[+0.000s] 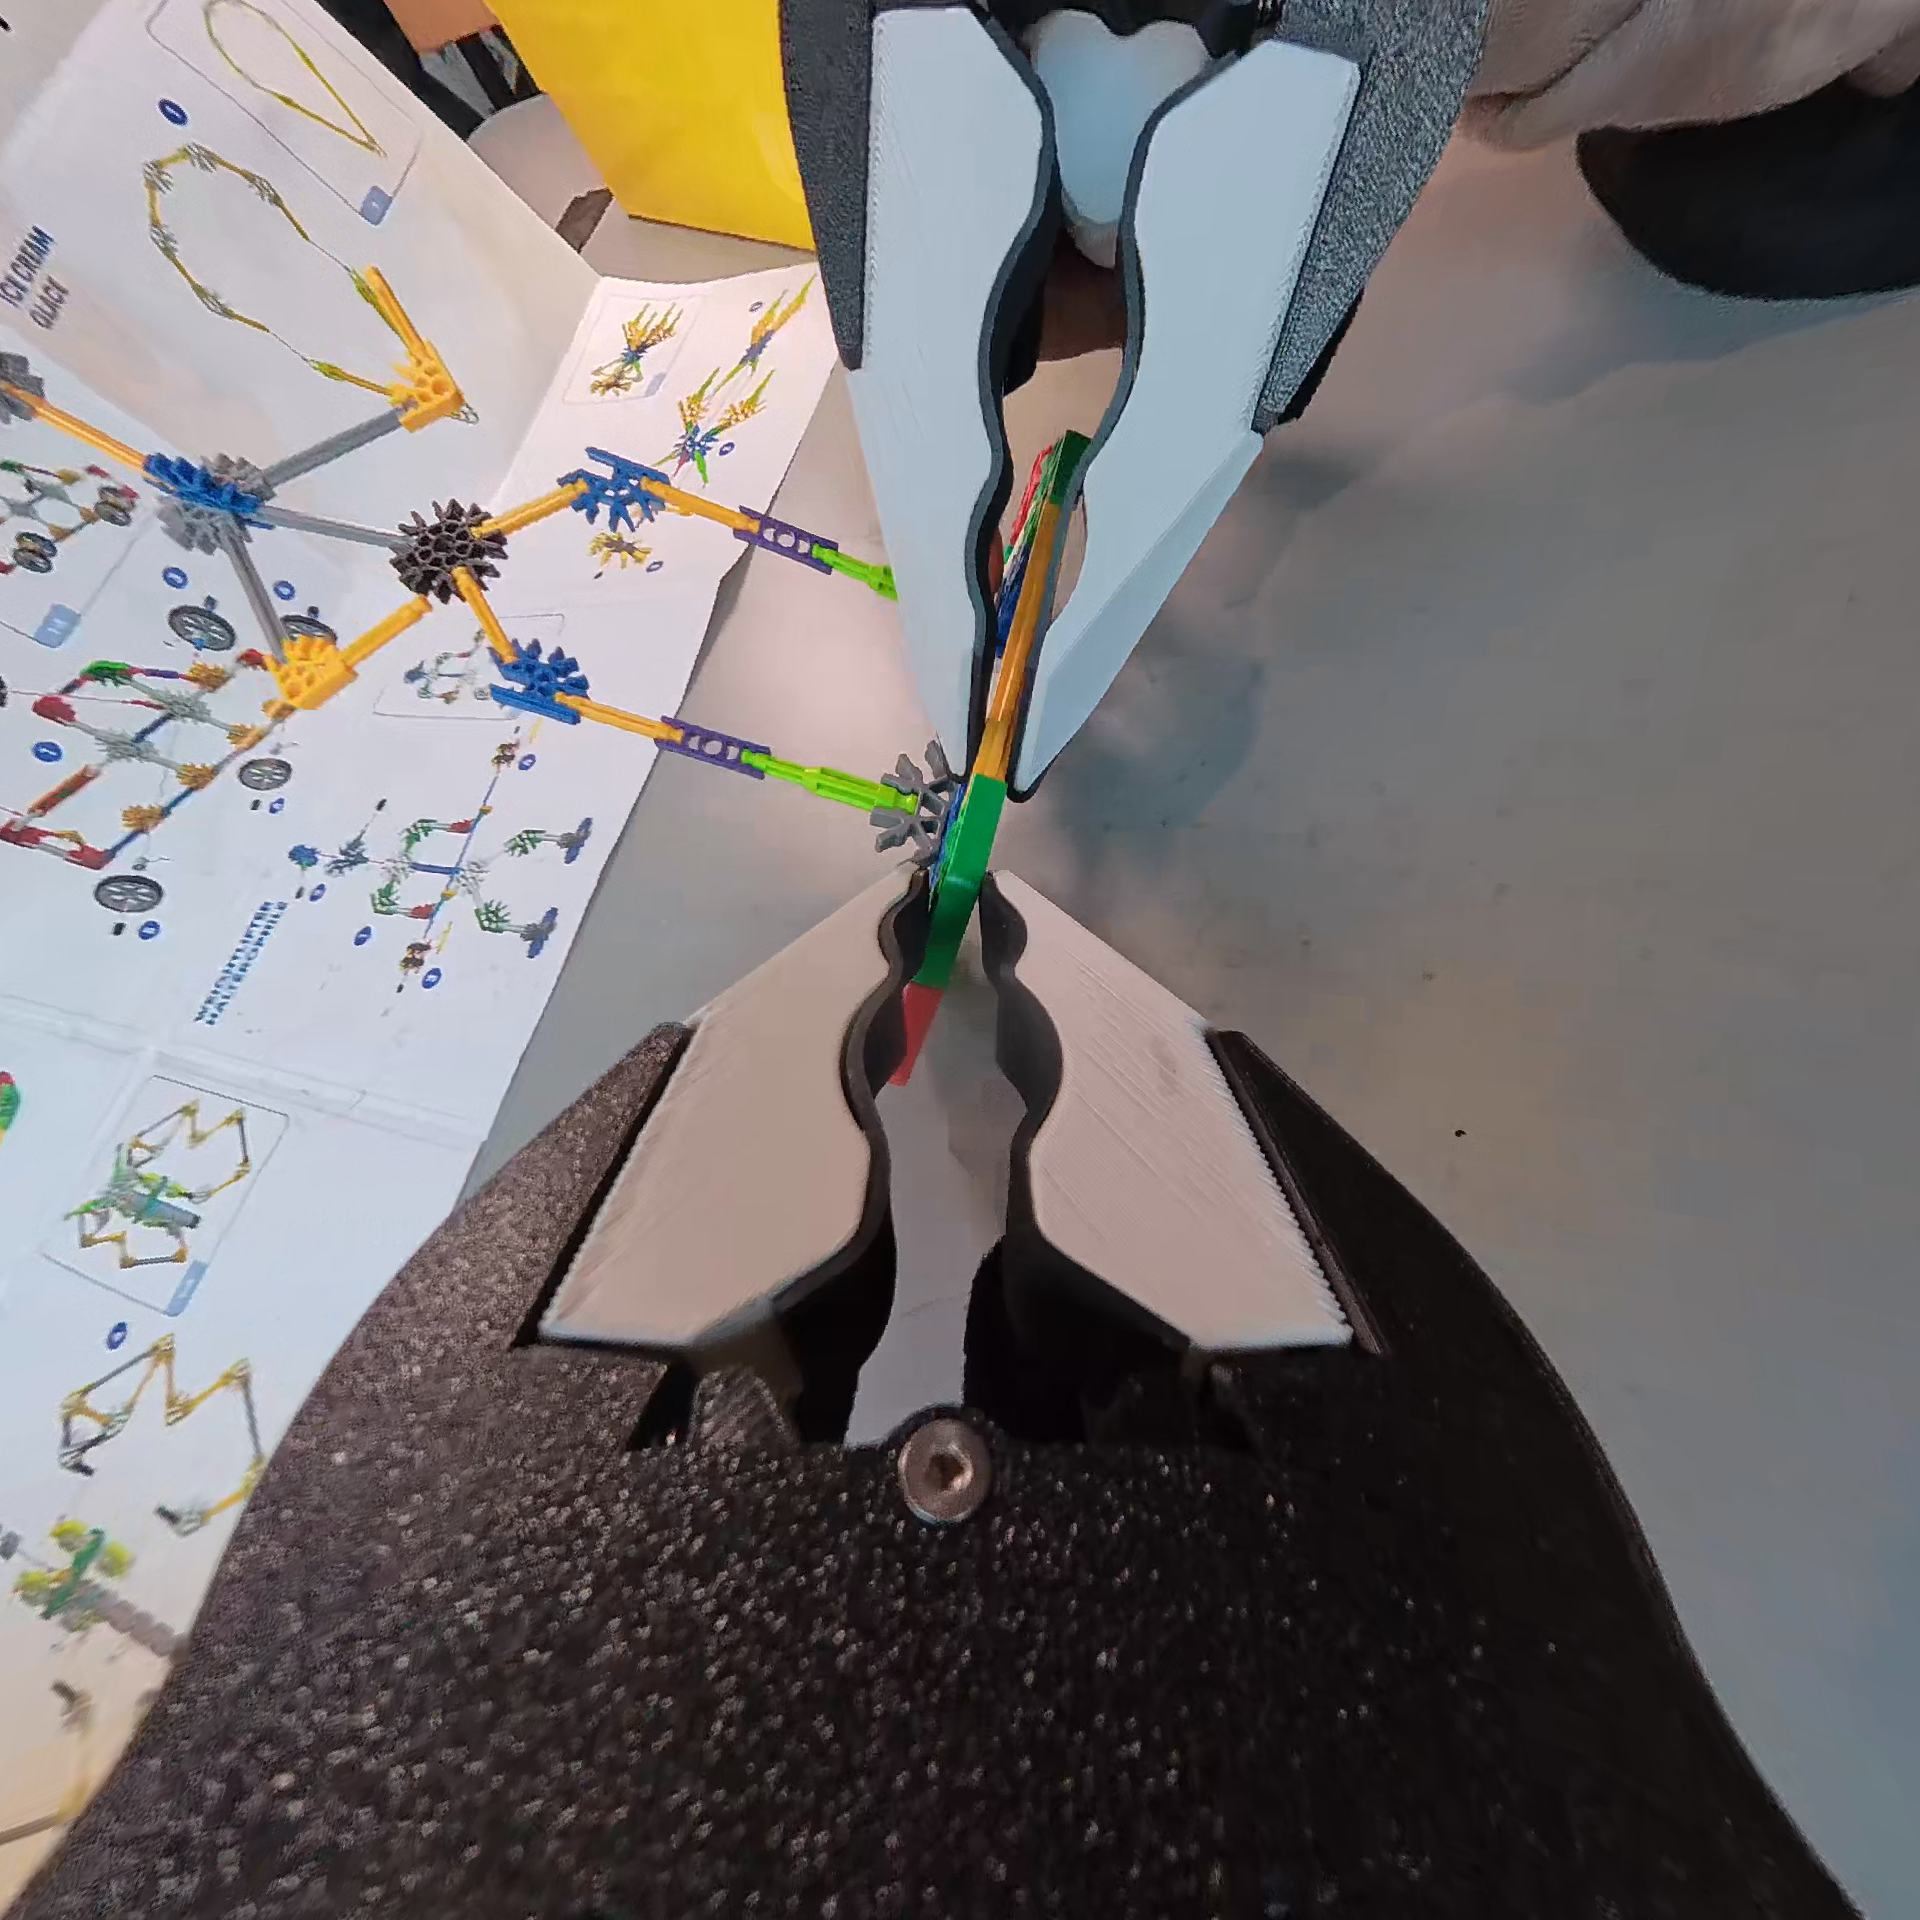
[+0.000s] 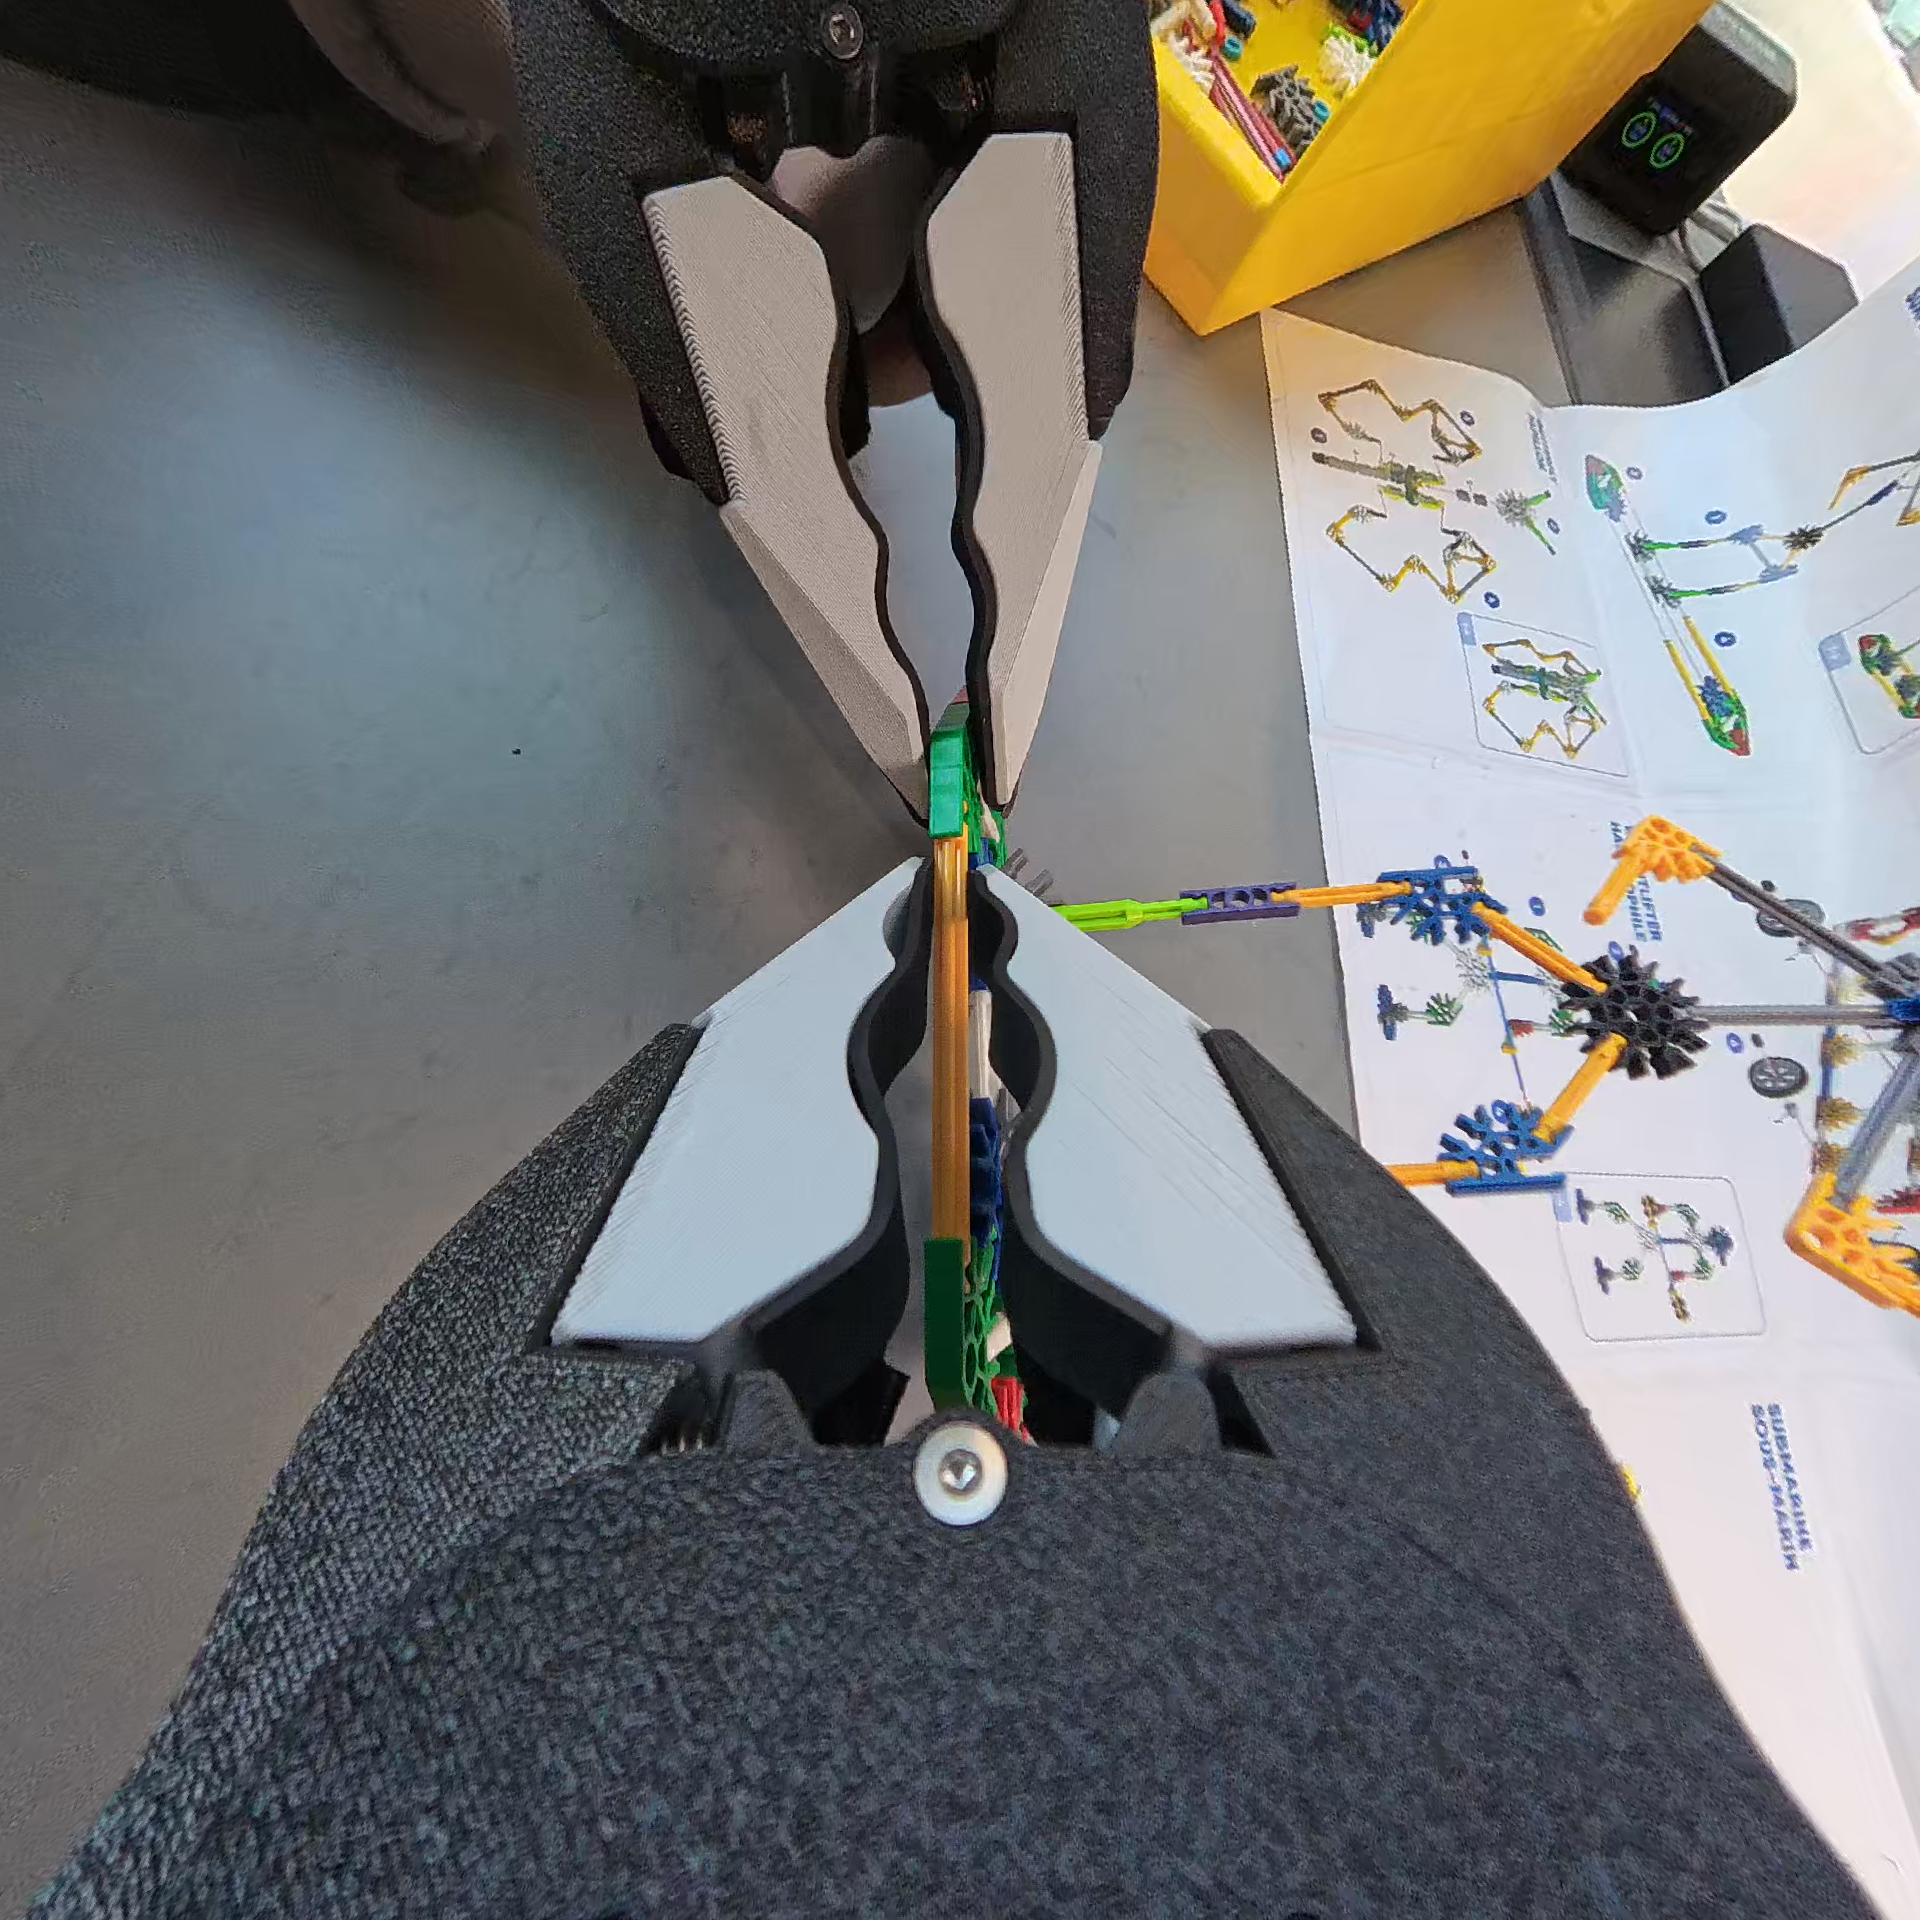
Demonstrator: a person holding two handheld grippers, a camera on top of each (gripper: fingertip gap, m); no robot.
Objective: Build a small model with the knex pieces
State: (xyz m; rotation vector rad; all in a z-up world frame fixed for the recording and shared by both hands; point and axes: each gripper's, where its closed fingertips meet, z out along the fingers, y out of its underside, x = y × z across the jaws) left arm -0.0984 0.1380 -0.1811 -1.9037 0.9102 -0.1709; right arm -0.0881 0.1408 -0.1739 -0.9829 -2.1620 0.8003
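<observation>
Left tongs [image 1: 954, 883] are pinching the green end of a flat toy assembly [image 1: 961, 862], seen edge-on, tips closed against it; a red piece of it is showing between the fingers nearer the camera. Right tongs [image 2: 951, 868] are clamping the same assembly [image 2: 948, 1039] from the opposite end, with its orange rod running down the gap between the fingers and green, blue and white parts bunching toward the palm. The two tongs are meeting nose to nose, tips almost touching, holding the assembly above the grey counter [image 1: 1558, 831].

A bright green rod [image 1: 831, 784] is sticking out sideways from the assembly at a small grey connector [image 1: 914, 805], linking through a purple piece and orange rods to blue snowflake connectors and a black hub [image 1: 449, 551]. That larger framework is lying over an unfolded instruction sheet [image 1: 312, 935] on the counter.

A yellow bin [image 2: 1403, 156] of loose pieces is sitting beyond the sheet. Just beside the bin, a dark device with a small lit screen [image 2: 1662, 135] is resting.
</observation>
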